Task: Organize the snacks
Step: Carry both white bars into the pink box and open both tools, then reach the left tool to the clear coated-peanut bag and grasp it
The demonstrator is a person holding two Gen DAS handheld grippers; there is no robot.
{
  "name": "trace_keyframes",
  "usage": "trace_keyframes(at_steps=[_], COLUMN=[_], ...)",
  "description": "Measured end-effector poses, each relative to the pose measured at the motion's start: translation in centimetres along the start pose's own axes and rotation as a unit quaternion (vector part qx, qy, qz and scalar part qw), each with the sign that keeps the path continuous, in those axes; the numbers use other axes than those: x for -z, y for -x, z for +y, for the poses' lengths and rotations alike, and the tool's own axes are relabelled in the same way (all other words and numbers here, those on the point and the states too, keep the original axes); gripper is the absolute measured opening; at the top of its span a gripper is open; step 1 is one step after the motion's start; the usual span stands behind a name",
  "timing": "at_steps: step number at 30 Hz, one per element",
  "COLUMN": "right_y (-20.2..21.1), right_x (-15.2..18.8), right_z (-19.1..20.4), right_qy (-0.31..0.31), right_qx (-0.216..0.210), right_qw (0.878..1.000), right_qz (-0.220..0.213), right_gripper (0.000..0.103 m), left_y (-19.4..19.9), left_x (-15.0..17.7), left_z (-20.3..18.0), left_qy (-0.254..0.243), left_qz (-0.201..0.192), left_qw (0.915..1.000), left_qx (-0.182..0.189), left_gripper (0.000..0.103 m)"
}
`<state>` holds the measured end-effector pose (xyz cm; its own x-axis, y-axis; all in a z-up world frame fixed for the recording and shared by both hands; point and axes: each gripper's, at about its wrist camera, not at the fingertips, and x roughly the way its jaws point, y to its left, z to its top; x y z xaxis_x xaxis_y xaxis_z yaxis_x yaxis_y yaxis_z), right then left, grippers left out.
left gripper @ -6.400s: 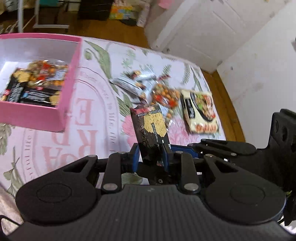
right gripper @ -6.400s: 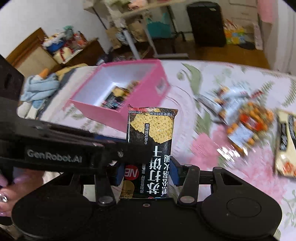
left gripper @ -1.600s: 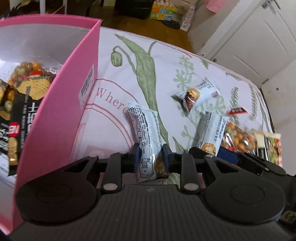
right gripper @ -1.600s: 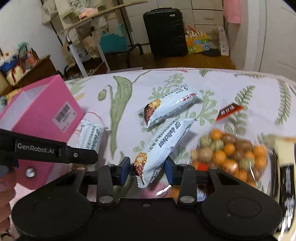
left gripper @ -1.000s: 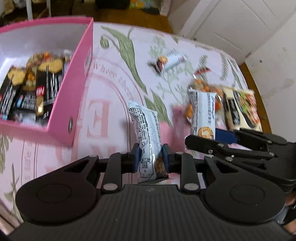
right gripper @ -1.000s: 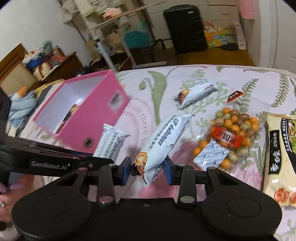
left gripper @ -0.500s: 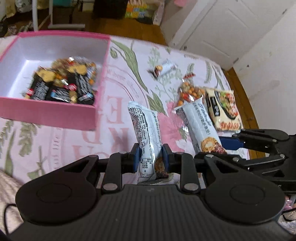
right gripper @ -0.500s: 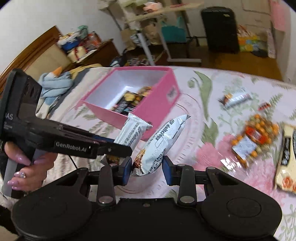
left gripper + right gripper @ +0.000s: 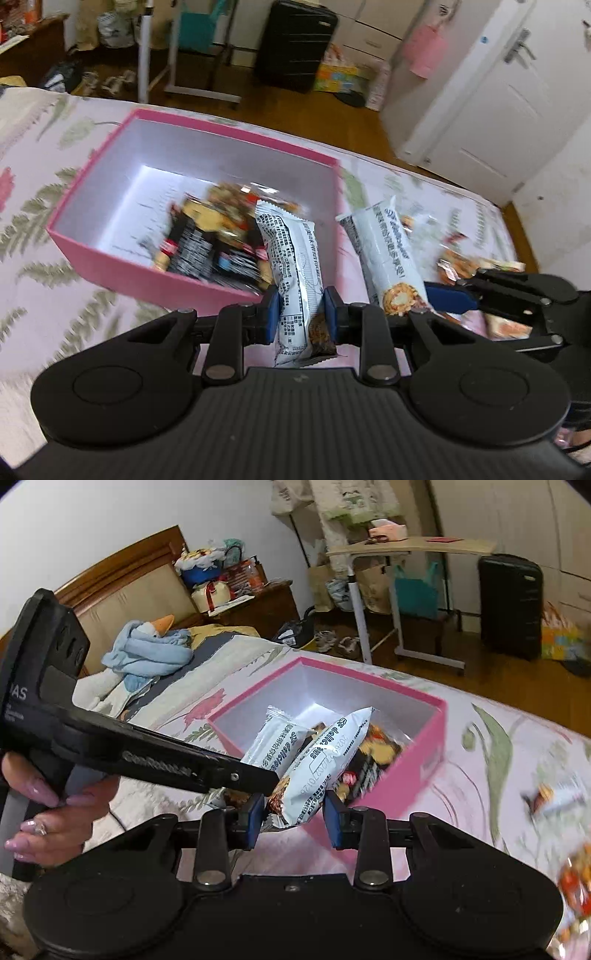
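Note:
My left gripper [image 9: 300, 318] is shut on a white snack packet [image 9: 293, 266], held in the air at the near right corner of the pink box [image 9: 122, 264]. My right gripper [image 9: 293, 821] is shut on a second white snack packet [image 9: 327, 758], which also shows in the left wrist view [image 9: 391, 258], just right of the box. The left-held packet shows in the right wrist view [image 9: 277, 744] beside it, over the pink box [image 9: 430, 758]. The box holds several dark cracker and nut packets [image 9: 207, 240].
More snacks lie on the floral bedspread to the right: a small packet [image 9: 554, 795] and a nut bag [image 9: 456, 264]. A blue plush toy [image 9: 147, 650] lies by the headboard. A black suitcase [image 9: 509, 605] and a rolling table [image 9: 402, 550] stand on the floor beyond.
Both grippers have carried their white packets left and forward toward the pink box, which is now close in front. Both grips are unchanged.

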<state>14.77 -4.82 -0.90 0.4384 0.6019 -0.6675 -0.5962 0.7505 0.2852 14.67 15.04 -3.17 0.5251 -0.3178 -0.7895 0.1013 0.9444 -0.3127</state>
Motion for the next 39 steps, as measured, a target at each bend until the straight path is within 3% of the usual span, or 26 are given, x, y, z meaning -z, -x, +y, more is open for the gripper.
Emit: trace_keyframes(at_steps=[6,13,16,18,22,29,35,39], right_y=[-6.0,-10.0,-10.2,-10.1,-7.2,1.5,7.2,9.5], right_x=[-2.0,-1.9,-1.5,-1.5,-0.9,1.8,3.8,5.9], right_z=[-0.1,-0.6,-1.0,-1.2,-1.6,-2.9,-3.9,-5.6], right_qy=[0.059,0.081,0.074,0.068,0.046,-0.012,-0.031,-0.051], right_qx=[0.020,0.035,0.036,0.039,0.043,0.055,0.111,0.182], right_qw=[0.998,0.996,0.996,0.997,0.998,0.998,0.992,0.981], right_qz=[0.031,0.032,0.025,0.024,0.004,-0.040,-0.043,-0.037], right_gripper=[0.039,0.039,0.044,0.054,0.061,0.065,0.069,0.069], left_y=[-3.7,-6.9,-7.1,-6.9,-5.7,-2.1,0.1,0.2], left_x=[-2.5,-3.6,-3.5,-3.4,-2.8,-1.9,-1.2,-0.4], left_z=[3.8,5.8,5.7,6.0,6.3,3.5,-1.7,-5.5], left_qy=[0.022,0.057,0.053,0.062,0.068,0.021,-0.046,-0.082], left_qz=[-0.021,-0.002,-0.021,-0.018,-0.016,-0.024,-0.024,-0.034], left_qw=[0.9988,0.9983,0.9976,0.9973,0.9974,0.9995,0.9985,0.9949], left_qx=[-0.039,-0.014,-0.039,-0.034,-0.018,-0.007,0.019,0.048], left_gripper=[0.025,0.027,0.037,0.041,0.041,0.044,0.051,0.062])
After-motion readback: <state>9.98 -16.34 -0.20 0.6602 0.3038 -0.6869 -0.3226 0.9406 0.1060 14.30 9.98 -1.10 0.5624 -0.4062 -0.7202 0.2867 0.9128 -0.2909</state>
